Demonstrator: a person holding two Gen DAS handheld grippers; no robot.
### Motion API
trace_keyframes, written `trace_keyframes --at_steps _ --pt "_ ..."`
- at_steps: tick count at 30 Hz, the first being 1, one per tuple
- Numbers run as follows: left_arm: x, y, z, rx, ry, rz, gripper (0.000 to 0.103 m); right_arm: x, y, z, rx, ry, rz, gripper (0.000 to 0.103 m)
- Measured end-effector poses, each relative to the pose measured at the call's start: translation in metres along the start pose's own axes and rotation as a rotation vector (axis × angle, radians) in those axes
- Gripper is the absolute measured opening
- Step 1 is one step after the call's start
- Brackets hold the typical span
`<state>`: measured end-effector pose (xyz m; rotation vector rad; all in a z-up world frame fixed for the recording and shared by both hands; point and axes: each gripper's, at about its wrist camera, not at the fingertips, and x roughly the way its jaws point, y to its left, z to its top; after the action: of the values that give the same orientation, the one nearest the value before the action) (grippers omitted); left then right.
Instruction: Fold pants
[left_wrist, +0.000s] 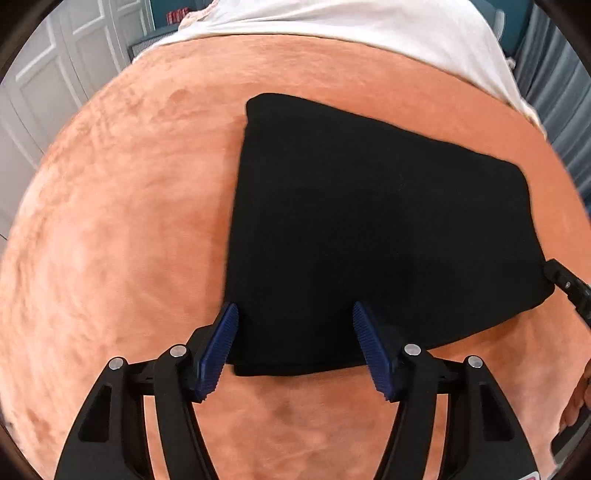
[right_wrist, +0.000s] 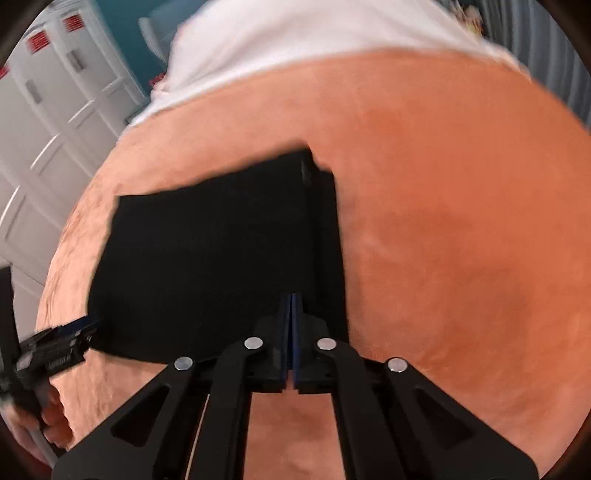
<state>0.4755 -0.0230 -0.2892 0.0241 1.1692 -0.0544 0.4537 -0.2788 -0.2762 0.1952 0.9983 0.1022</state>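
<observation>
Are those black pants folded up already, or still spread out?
Folded. The black pants lie as a compact rectangle on the orange blanket, with layered edges stacked along one side in the right wrist view.

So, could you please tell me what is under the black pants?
The pants lie folded on an orange blanket, which shows all around them. Whatever sits directly beneath the fabric is covered. Farther back, a white sheet shows.

Left wrist view: close above the folded black pants, facing steeply down over their near left corner, orange blanket around.
Right wrist view: close, steeply down at the pants' near right edge.
Shared: pants, blanket, white sheet beyond the pants.
</observation>
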Motion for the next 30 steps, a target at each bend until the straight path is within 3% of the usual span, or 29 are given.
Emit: trace_keyframes --at_steps 2,3,5,8,12,19,22,26,30 --pt "0.003 0.003 -0.004 -0.016 0.04 0.015 0.065 0.018 0.002 -0.009 -0.079 0.071 -0.092 0.0" --pt "-0.001 0.006 -0.006 -0.032 0.045 0.002 0.064 0.027 -0.006 -0.014 -0.048 0.103 -0.09 0.0" --pt "-0.02 0.008 -0.012 -0.047 0.029 -0.015 0.064 0.005 -0.012 -0.011 0.042 0.092 -0.074 0.006" --pt "-0.051 0.005 -0.022 -0.025 -0.019 0.015 0.064 -0.046 0.0 -0.016 0.063 0.02 -0.012 0.006" --pt "-0.091 -0.003 -0.044 0.002 -0.079 0.048 0.064 -0.1 0.03 -0.04 -0.009 -0.044 -0.05 0.006" --pt "-0.159 -0.016 -0.084 0.061 -0.182 0.136 0.066 -0.157 0.077 -0.061 -0.061 -0.113 -0.036 0.006" --pt "-0.189 -0.021 -0.105 0.07 -0.217 0.14 0.074 -0.18 0.089 -0.07 -0.069 -0.157 -0.036 0.006" --pt "-0.224 -0.03 -0.137 0.093 -0.274 0.164 0.08 -0.209 0.098 -0.089 -0.044 -0.198 -0.041 0.027" --pt "-0.245 -0.035 -0.161 0.087 -0.301 0.14 0.082 -0.23 0.1 -0.111 0.01 -0.212 -0.019 0.027"
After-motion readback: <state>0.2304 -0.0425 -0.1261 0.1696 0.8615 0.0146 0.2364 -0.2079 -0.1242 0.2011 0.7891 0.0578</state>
